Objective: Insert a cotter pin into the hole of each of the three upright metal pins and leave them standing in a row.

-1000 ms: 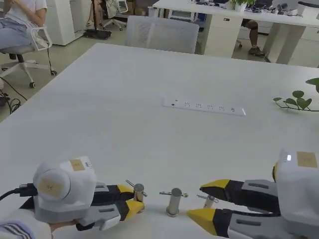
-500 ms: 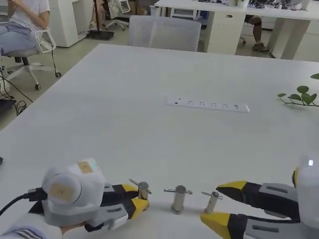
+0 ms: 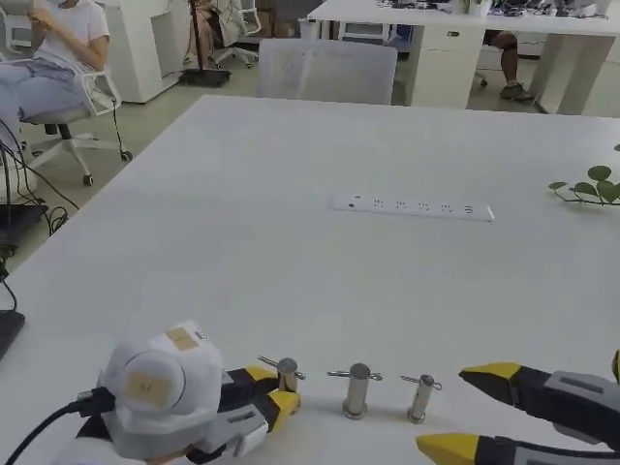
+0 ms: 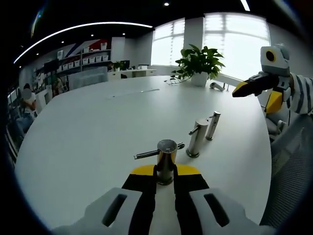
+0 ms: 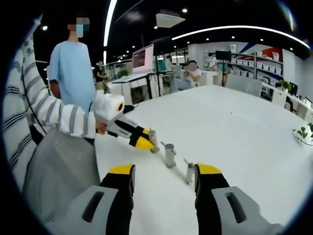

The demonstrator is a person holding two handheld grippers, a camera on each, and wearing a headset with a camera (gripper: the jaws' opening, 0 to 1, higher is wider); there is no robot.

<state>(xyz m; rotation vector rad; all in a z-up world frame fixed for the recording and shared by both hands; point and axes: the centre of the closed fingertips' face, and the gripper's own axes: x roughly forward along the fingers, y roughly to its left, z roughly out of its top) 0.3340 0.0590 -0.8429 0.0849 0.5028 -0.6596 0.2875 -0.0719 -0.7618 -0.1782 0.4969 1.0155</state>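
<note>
On the left, the grey left gripper [image 3: 280, 396] has its black and yellow fingers [image 4: 144, 191] narrow around the lower part of the left metal pin [image 4: 166, 157]. This pin is a short shiny steel cylinder that stands upright on the white desk [image 3: 291, 242]. A thin silver cotter pin [image 4: 145, 154] passes through the hole near its top. The danger here, in my opinion, is the release. If the fingers open unevenly, or the hand pulls away at an angle, one finger can drag the base. Then the pin tips over or slides out of the row. The cotter pin looks loose in its hole, so a fall could also shake it out.

The middle metal pin [image 3: 357, 389], of the same polished steel, stands free near it, with a second cotter pin [image 3: 341, 374] through it. It is close enough that a falling left pin could knock it down too.

The right metal pin [image 3: 421, 397] stands at the end of the row with a third cotter pin [image 3: 408, 380] through its top. The right gripper [image 3: 441, 408], of the same colours, is near it but apart, with its fingers wide and holding nothing. A careless move of this hand could let a fingertip catch the end of the cotter pin that sticks out, and this would push the pin over.
</note>
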